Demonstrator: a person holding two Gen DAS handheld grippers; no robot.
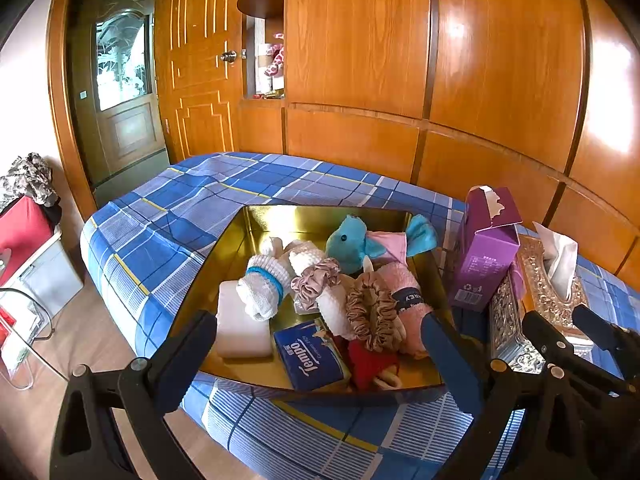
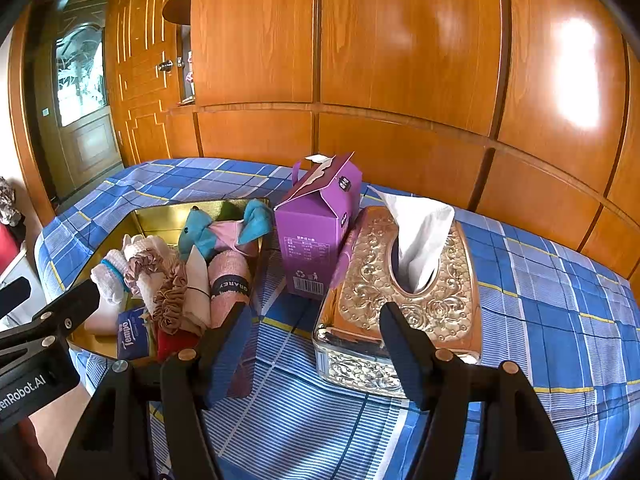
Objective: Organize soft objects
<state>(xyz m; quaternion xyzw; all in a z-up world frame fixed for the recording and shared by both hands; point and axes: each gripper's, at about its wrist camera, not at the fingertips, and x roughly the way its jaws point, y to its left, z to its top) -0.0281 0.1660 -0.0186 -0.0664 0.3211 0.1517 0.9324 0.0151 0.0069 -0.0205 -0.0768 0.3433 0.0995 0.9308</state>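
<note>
Hidden bits first: red item at the gold tray's near edge is mostly buried, can't identify it. Pink towel's near end is covered by a left gripper finger. Tray sits on the bed, packed: blue plush, white socks, two scrunchies, Tempo pack, white block. Right of the tray: purple carton, ornate tissue box with one tissue up. Left fingers spread, empty, over the tray. Right gripper fingers spread, empty, before the tissue box.
</note>
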